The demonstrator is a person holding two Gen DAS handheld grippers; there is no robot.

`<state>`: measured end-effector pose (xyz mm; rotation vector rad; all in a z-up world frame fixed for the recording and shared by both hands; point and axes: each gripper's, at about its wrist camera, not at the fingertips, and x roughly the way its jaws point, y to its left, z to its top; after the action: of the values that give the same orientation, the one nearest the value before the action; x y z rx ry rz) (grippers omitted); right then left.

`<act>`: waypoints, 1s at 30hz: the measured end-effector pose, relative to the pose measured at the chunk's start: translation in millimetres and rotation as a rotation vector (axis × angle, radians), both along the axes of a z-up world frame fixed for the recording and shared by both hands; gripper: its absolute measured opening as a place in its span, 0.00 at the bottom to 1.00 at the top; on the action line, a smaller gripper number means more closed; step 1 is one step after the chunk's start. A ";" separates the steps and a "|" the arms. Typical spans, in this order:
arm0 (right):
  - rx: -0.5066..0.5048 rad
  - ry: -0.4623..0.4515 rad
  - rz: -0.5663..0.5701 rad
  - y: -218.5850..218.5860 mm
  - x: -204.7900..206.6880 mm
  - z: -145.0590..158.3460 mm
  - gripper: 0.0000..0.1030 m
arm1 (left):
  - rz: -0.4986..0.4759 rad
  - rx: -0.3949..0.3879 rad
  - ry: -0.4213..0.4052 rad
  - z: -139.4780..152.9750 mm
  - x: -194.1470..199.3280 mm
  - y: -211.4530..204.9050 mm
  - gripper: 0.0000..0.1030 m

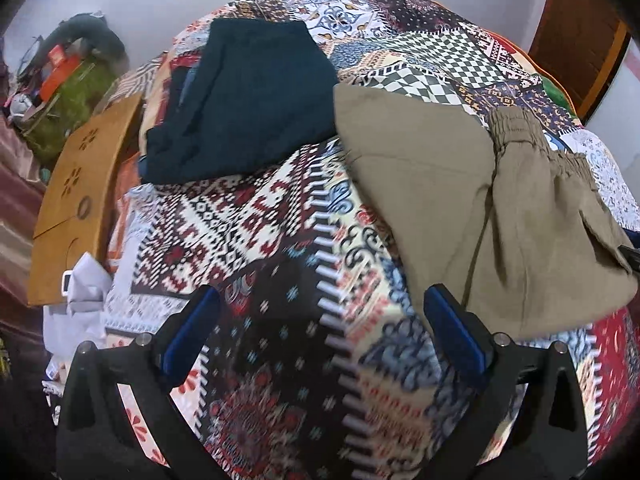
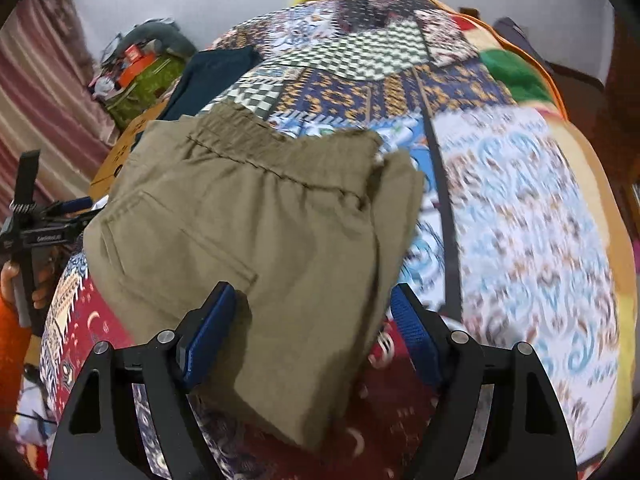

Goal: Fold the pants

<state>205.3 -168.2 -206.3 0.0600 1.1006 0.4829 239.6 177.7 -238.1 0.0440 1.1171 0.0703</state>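
both claws hung released over the bed: the left claw above bare patchwork bedspread, the right claw spread over the near edge of the folded khaki pants, pads not pressing. folded dark teal pants lay beyond, near a wooden board.

Your khaki pants, folded over, elastic waistband at the far end, back pocket up, flat on your patterned bedspread
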 end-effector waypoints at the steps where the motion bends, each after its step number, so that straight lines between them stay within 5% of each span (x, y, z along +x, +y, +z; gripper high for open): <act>1: -0.001 -0.007 -0.008 -4.2 -4.5 1.6 0.74 | 0.004 0.005 -0.002 1.4 -3.1 1.0 1.00; 9: -0.057 -0.044 -0.056 -18.8 -18.9 16.6 0.74 | 0.016 0.053 -0.032 17.1 -19.6 0.3 1.00; 20: -0.017 -0.051 -0.106 -11.1 7.0 20.9 0.76 | 0.038 0.000 -0.138 49.2 7.7 -13.2 0.99; 26: -0.053 -0.011 -0.076 1.6 22.7 1.3 0.76 | 0.040 -0.089 -0.062 28.1 44.1 -12.9 0.89; 30: 0.008 0.041 -0.074 -2.9 35.8 -11.5 0.76 | -0.009 -0.144 -0.017 11.3 60.1 -23.1 0.84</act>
<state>241.1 -171.1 -217.8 0.1181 1.1326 0.4212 299.8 154.5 -226.8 -0.0800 1.1020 -0.0176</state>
